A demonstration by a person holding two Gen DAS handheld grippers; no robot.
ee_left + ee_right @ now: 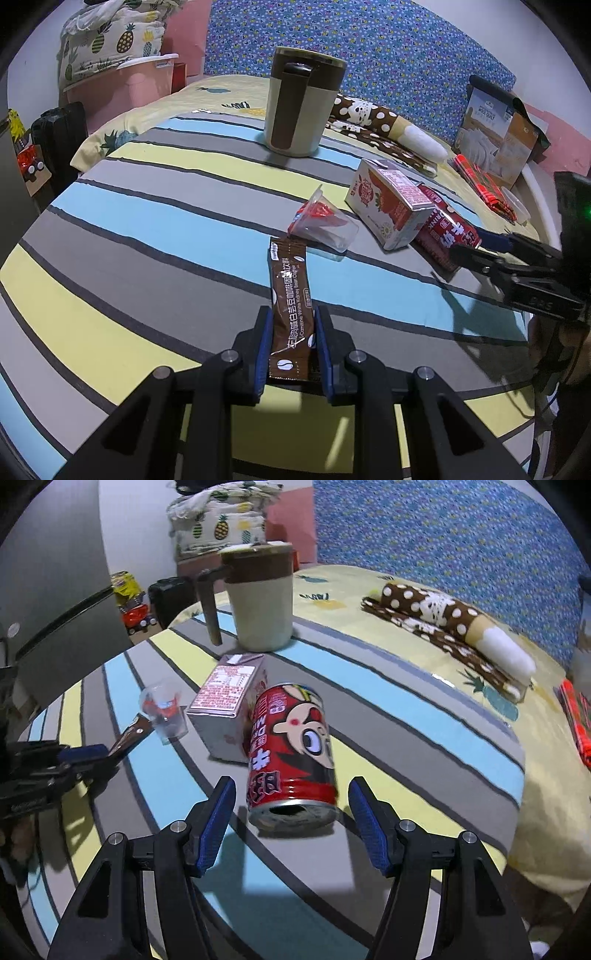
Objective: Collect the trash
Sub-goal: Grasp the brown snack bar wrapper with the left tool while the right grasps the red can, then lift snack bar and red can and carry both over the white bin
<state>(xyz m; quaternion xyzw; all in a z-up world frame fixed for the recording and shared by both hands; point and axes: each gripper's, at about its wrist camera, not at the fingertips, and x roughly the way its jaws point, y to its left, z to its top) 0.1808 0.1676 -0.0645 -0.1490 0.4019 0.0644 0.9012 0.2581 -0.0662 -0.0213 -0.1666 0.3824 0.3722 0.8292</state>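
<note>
Left gripper (290, 317) pinched on the near end of a brown coffee sachet (290, 291); the sachet sticks forward from between the blue pads, far end over the striped bed cover (147, 229). From the right wrist cam the same gripper (107, 751) shows at left edge, sachet tip poking out.

Just past the sachet tip: small clear plastic cup (321, 223) on its side, red foil inside. Right of that, a drink carton (388, 203) lying flat, touching a red can (448, 232) also on its side. Behind them a lidded beige-and-brown mug (301, 107) stands upright.

Right gripper (291, 794) is spread wide, fingers flanking the open end of the red can (291, 753), not touching it. In the left cam its fingertips (465, 254) sit right at the can.

Far right: brown polka-dot roll (454, 624) on the bed.
</note>
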